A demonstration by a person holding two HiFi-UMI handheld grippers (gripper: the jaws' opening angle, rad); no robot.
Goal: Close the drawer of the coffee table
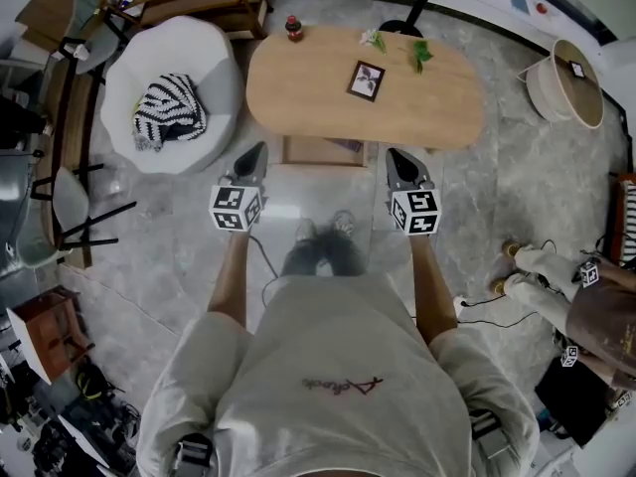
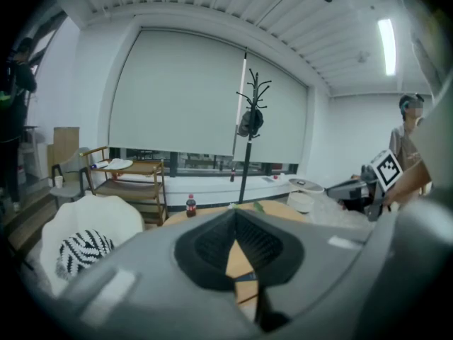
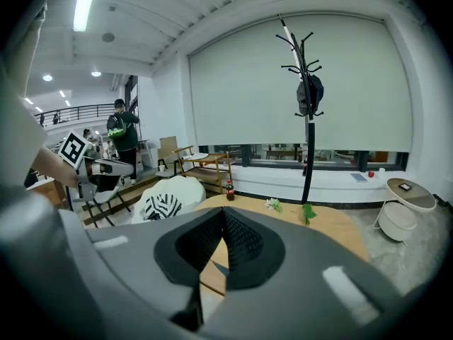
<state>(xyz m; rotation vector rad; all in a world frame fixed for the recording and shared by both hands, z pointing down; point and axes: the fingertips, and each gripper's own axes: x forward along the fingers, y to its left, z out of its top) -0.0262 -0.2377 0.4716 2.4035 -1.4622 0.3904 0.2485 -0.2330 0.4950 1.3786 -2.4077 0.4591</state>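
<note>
Grey marbled floor (image 1: 497, 187) runs under a low oval wooden bench (image 1: 318, 97), and a person stands at its near long side holding a hand-held gripper in each hand. The drawer (image 1: 320, 151) stands pulled out of the bench's near edge towards the person. The left hand-held gripper (image 1: 256, 155) is just off the drawer's left corner and the right hand-held gripper (image 1: 395, 159) just off its right corner, so the drawer lies between the two. Both point towards the bench and slightly down, and neither touches the drawer front. Both sets of jaws are clenched tight with nothing caught between them; each gripper's own view shows only the wooden top past its closed tips. On the bench a small picture frame (image 1: 366, 79) lies near the middle. A cola bottle (image 1: 294, 29) stands at the far left edge, and a white flower (image 1: 375, 40) and some green leaves (image 1: 421, 54) lie along the far side. To the left sits a white armchair (image 1: 199, 58) with a black-and-white striped cushion (image 1: 169, 112) on its seat. A black coat stand (image 3: 306, 83) rises behind the bench before a drawn window blind. A second person (image 1: 586, 296) stands off to the right.
</note>
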